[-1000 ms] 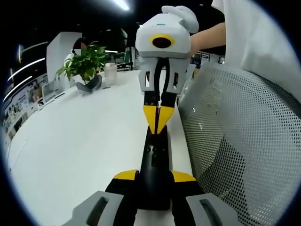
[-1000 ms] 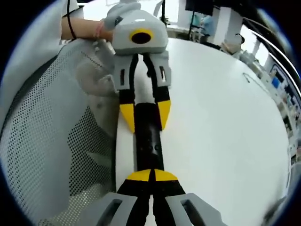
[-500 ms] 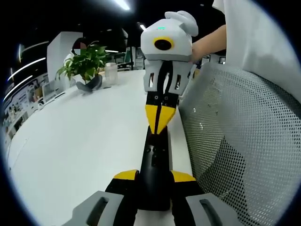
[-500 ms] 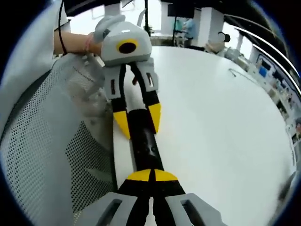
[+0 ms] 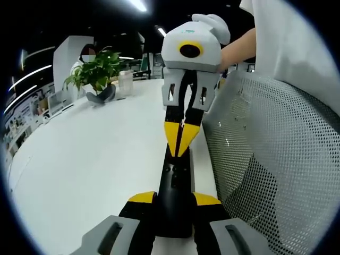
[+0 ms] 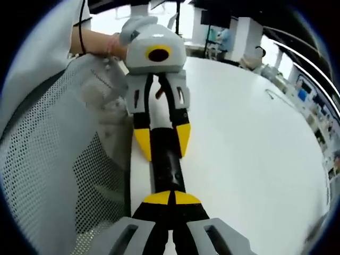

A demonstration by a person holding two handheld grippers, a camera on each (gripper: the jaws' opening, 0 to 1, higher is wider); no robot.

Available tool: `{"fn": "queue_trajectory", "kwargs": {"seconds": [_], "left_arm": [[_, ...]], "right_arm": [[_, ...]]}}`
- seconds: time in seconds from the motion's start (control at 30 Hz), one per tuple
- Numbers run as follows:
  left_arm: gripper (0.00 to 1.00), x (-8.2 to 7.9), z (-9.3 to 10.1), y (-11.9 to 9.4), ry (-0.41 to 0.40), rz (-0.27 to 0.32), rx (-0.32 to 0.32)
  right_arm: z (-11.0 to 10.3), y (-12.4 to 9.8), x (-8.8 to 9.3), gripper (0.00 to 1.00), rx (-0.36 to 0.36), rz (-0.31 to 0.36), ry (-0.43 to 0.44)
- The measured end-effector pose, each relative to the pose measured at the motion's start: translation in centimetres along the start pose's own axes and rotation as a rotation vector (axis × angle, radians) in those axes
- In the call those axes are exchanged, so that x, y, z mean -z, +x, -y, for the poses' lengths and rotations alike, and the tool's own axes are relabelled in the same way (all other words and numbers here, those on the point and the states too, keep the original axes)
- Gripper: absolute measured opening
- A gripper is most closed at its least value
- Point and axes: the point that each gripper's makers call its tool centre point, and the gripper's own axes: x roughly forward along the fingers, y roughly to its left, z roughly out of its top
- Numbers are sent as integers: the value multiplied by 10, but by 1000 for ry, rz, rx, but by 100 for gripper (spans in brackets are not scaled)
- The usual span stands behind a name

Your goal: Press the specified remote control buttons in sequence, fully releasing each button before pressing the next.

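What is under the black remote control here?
The remote control lies on the white table, near its edge by a mesh chair back. The left gripper clamps its near end; the right gripper, shut, tips on its far end. Its underside is hidden.

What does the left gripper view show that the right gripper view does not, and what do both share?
Left gripper view alone: a potted plant on the table's far side, and the right tool with its jaws shut over the remote. Right gripper view alone: the left tool clamped on the remote's sides. Both share the black remote, the white table and a mesh chair back.
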Motion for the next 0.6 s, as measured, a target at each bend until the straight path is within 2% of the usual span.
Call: {"fn": "queue_trajectory", "kwargs": {"seconds": [0.2, 0.3, 0.37, 0.5, 0.6], "left_arm": [[25, 0, 0, 0, 0, -1, 0], [25, 0, 0, 0, 1, -1, -1], [25, 0, 0, 0, 0, -1, -1], [25, 0, 0, 0, 0, -2, -1], [25, -1, 0, 0, 1, -2, -1]], "right_arm": [[-1, 2, 0, 0, 9, -80, -68], [0, 2, 1, 0, 16, -85, -39], [1, 1, 1, 0, 27, -61, -1], [3, 0, -1, 0, 44, 25, 185], [5, 0, -3, 0, 52, 81, 280]]}}
